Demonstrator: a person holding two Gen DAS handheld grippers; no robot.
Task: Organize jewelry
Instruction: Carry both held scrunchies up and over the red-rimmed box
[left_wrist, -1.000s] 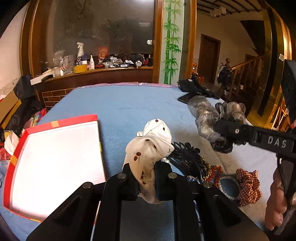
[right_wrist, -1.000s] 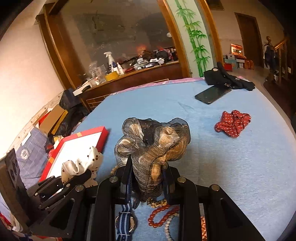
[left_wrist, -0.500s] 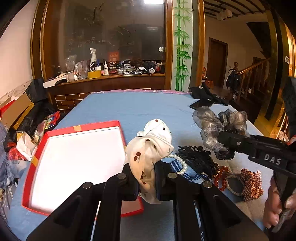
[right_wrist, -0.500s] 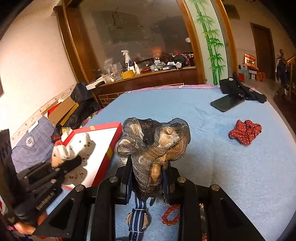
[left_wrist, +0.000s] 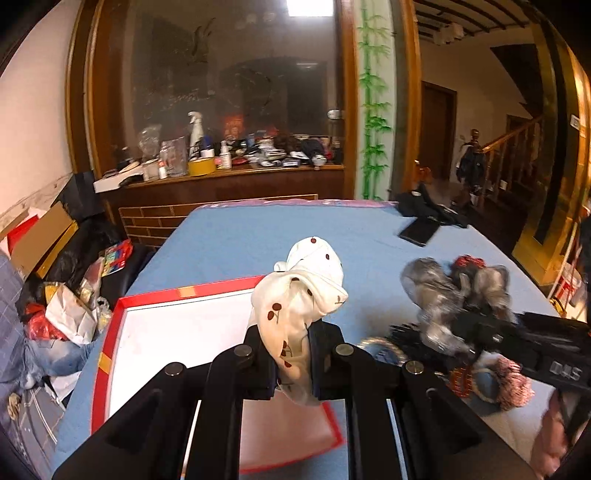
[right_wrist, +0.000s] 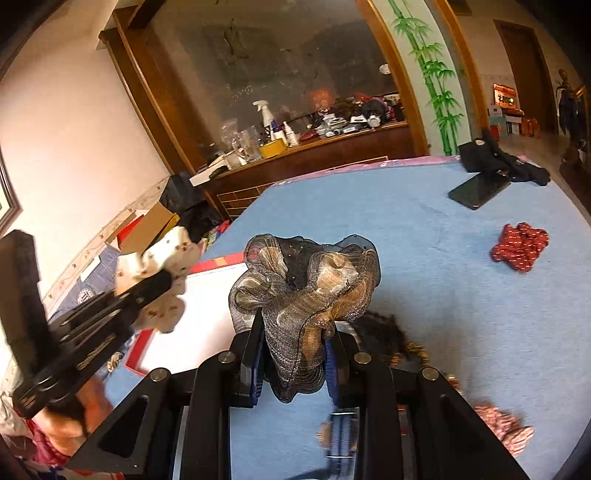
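My left gripper (left_wrist: 291, 354) is clamped tight on a white fabric scrunchie with little red cherries (left_wrist: 301, 299), hanging over the red-rimmed white tray (left_wrist: 110, 354). My right gripper (right_wrist: 295, 360) is pinched on a brown-grey shimmery mesh scrunchie (right_wrist: 306, 288), held up above the blue tablecloth (right_wrist: 461, 314) near the black hair claw (right_wrist: 380, 332).

Blurred watch (right_wrist: 341, 434) under right claw (right_wrist: 295, 363)

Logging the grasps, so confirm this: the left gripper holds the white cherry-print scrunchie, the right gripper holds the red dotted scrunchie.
Wrong on the right gripper: the right wrist view shows it shut on the grey-gold mesh scrunchie; the red dotted scrunchie lies on the blue cloth. The left gripper does hold the white cherry-print scrunchie.
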